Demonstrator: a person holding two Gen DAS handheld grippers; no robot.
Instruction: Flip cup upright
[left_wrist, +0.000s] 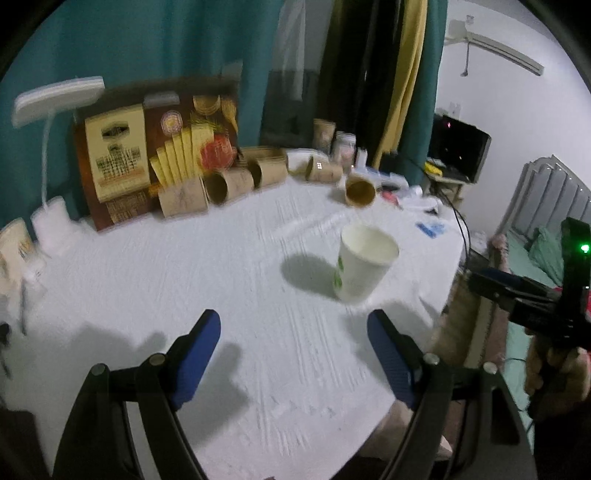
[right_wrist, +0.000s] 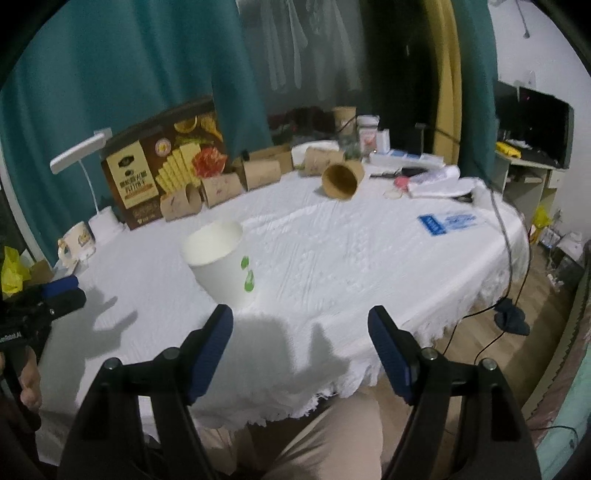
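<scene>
A white paper cup (left_wrist: 364, 264) with green marks stands upright, mouth up, on the white tablecloth (left_wrist: 184, 277). It also shows in the right wrist view (right_wrist: 223, 262). My left gripper (left_wrist: 293, 332) is open and empty, hovering a short way in front of the cup. My right gripper (right_wrist: 300, 328) is open and empty, just short of the cup and to its right. The right gripper shows at the right edge of the left wrist view (left_wrist: 517, 291). The left gripper shows at the left edge of the right wrist view (right_wrist: 55, 295).
A brown paper cup (right_wrist: 341, 179) lies on its side at the back. Several brown cups (right_wrist: 221, 188), a snack box (right_wrist: 162, 162), a lamp (right_wrist: 79, 155) and a mug (right_wrist: 75, 243) line the far edge. A cable (right_wrist: 506, 236) hangs over the table's right edge (right_wrist: 406, 354).
</scene>
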